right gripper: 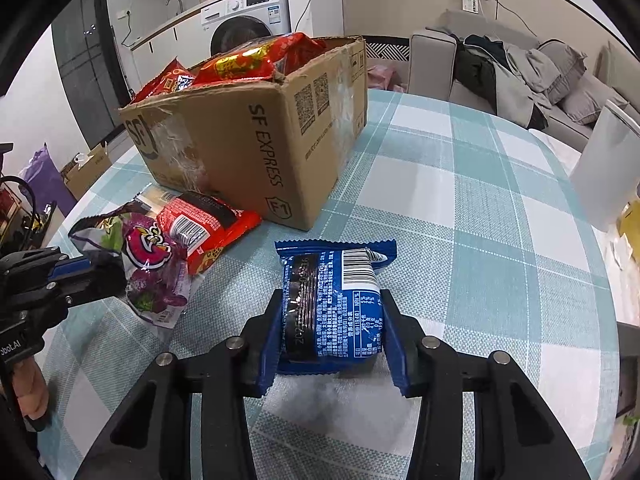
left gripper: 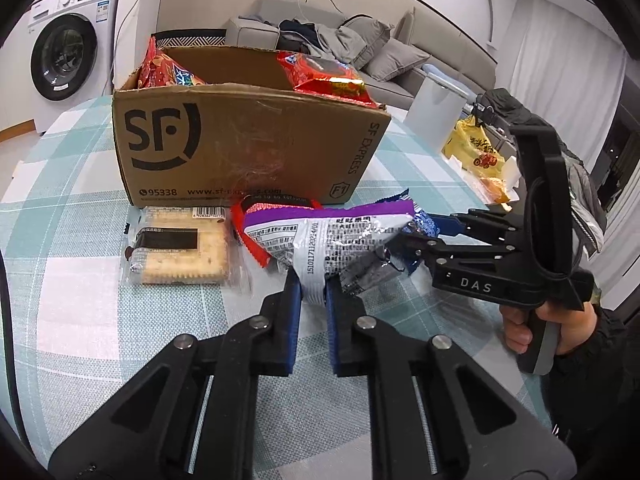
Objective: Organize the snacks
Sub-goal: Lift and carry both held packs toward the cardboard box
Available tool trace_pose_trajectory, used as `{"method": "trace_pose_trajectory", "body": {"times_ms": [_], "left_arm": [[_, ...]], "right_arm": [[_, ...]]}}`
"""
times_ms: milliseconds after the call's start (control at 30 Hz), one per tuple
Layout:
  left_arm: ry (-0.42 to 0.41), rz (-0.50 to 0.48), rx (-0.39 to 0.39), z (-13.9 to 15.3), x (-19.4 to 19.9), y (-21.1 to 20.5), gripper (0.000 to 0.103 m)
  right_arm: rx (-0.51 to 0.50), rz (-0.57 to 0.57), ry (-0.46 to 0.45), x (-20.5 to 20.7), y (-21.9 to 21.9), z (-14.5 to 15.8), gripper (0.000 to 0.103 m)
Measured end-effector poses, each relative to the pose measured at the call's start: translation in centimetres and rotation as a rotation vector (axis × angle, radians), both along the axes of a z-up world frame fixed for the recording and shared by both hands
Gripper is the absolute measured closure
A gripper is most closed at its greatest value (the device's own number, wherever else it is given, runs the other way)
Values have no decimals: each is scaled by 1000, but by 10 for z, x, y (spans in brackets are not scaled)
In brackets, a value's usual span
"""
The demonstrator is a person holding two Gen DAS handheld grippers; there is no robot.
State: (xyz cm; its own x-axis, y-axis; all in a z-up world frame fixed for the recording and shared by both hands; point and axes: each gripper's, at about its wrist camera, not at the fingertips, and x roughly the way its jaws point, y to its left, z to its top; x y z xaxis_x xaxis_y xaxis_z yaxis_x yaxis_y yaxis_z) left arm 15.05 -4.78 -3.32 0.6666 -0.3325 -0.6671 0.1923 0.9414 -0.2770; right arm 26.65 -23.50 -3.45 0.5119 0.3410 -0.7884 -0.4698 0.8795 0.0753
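Observation:
My left gripper is shut on the edge of a purple and silver snack bag, which lies tilted on the checked tablecloth in front of the cardboard box. In the right wrist view the same purple bag shows at the left, with the left gripper clamped on it. My right gripper is shut on a blue biscuit packet that sits on the cloth; its pads press both sides. The box holds several red snack bags.
A clear pack of crackers and a red packet lie by the box's front. A white bin and a yellow bag stand at the table's far right. A sofa and a washing machine are behind.

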Motion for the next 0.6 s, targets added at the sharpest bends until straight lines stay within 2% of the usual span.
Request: {"method": "trace_pose_trajectory", "body": {"times_ms": [600], "left_arm": [[-62,10,-24,17,-21,23,95]], "right_arm": [[42,4,-46,-12,-3,20,58]]}}
